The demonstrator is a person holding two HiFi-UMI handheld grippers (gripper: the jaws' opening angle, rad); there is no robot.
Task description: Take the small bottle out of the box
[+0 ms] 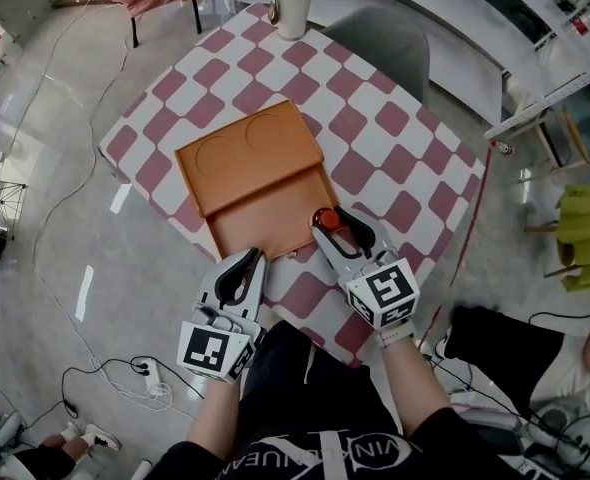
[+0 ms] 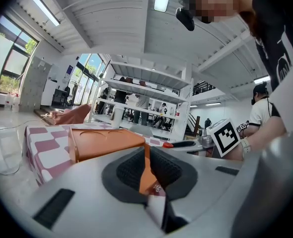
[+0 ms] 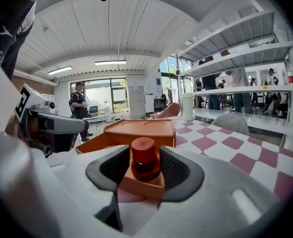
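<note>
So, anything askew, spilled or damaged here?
Nothing stands out. The box lies open, the small bottle stands upright in its near corner between the open jaws of the right gripper, and the left gripper clamps the box wall.

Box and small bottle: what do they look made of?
The box looks like matte orange cardboard or thin moulded board: dull flat faces, thin wall edges, two circles pressed into the lid. The bottle has a translucent red body with glints, glass or clear plastic, hard to tell which; its opaque red cap is probably plastic.
</note>
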